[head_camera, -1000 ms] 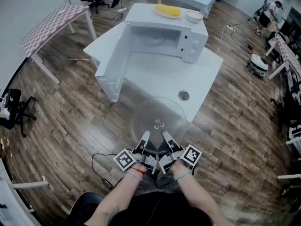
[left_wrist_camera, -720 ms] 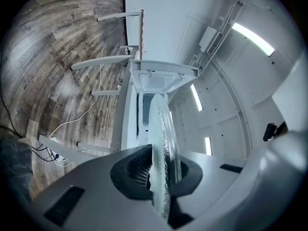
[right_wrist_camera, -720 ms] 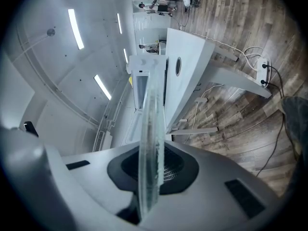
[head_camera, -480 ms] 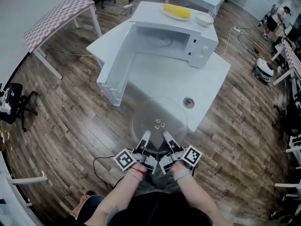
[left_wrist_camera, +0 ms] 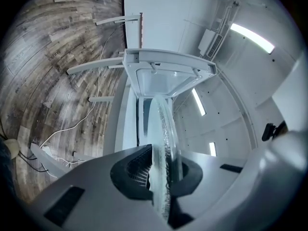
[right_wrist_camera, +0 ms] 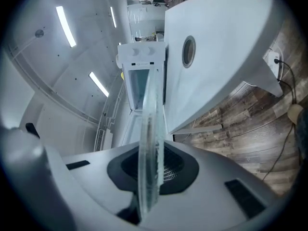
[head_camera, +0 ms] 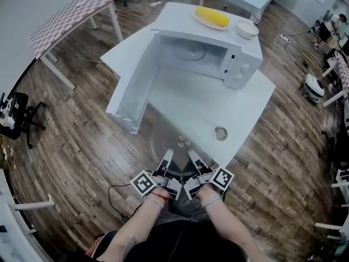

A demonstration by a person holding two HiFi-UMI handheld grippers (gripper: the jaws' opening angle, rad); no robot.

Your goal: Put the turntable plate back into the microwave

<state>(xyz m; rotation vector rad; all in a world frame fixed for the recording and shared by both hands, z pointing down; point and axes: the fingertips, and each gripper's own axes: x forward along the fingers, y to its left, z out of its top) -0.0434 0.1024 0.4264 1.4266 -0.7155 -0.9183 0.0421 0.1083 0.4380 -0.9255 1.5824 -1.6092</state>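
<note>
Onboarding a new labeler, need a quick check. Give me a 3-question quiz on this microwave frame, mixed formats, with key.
1. True or false: the door of the microwave is shut.
2. The glass turntable plate is held by: A) one gripper; B) both grippers; C) nothing, it lies inside the microwave.
3. Fill in: on top of the microwave, beside the yellow item, stands a white ____.

Key
1. False: the door stands open.
2. B: the left gripper and the right gripper each clamp its rim.
3. bowl
</note>
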